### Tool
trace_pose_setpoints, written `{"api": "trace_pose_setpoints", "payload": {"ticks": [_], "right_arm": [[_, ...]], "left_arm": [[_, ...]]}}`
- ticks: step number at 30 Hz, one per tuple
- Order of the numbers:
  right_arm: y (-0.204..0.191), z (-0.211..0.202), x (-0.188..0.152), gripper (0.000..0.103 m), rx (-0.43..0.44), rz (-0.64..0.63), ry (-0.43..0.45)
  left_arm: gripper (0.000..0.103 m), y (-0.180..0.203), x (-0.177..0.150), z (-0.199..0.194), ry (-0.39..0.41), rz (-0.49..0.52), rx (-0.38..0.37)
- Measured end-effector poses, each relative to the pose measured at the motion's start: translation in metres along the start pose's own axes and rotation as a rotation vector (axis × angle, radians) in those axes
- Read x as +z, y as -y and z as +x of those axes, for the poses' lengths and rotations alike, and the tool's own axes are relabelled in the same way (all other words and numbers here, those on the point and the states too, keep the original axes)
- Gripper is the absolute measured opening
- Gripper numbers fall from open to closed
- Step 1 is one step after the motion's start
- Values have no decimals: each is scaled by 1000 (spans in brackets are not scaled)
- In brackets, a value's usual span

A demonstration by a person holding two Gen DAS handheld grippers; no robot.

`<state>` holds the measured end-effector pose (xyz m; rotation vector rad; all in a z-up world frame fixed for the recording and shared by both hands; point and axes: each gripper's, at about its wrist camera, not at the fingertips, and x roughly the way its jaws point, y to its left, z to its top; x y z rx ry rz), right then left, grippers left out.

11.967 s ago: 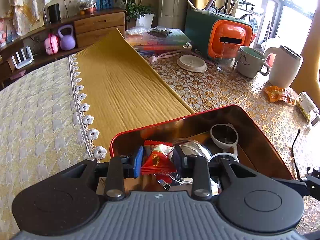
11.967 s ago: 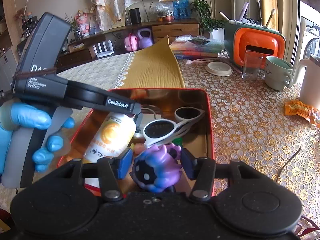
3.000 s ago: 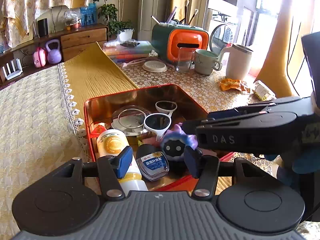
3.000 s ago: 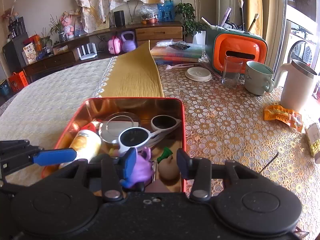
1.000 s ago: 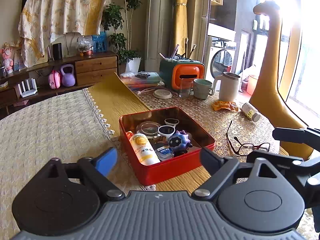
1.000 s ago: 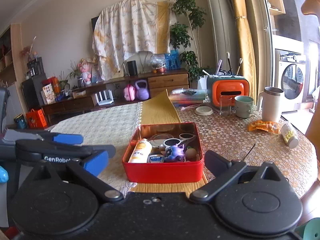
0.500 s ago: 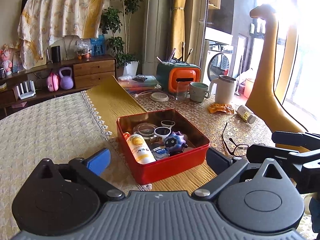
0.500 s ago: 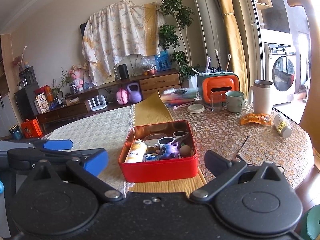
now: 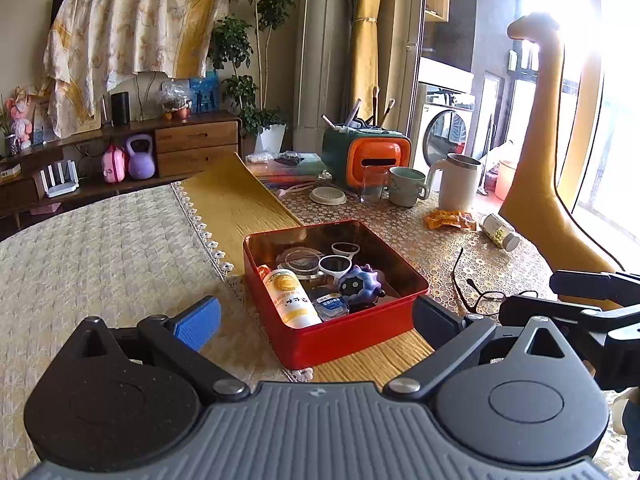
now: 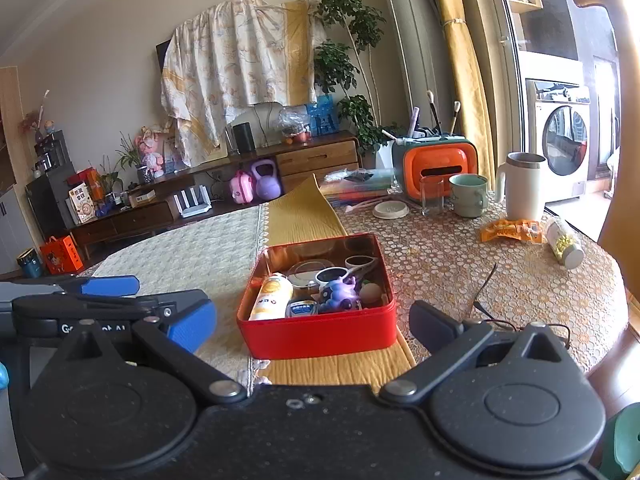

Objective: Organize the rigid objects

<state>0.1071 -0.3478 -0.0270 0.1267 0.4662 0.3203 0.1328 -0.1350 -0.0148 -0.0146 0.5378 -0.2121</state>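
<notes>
Glossy red metal tin [image 9: 352, 340] with mirror-like inner walls on ribbed yellow cloth runner [image 9: 236, 204].

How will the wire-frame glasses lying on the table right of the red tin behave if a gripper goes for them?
The wire-frame glasses look thin and light, so they would probably skid on the glossy patterned table cover rather than resist a push. One temple sticks out unfolded, so a pinch there may let the frame swing or bend. Lying nearly flat, they likely give the fingers little to grip.
</notes>
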Motion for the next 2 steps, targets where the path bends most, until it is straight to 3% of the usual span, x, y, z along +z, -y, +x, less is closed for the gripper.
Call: {"api": "trace_pose_setpoints", "payload": {"ticks": [2], "right_arm": [[0, 0, 0, 103, -3, 5, -1]], "left_arm": [[103, -1, 0, 0, -6, -3, -1]]}}
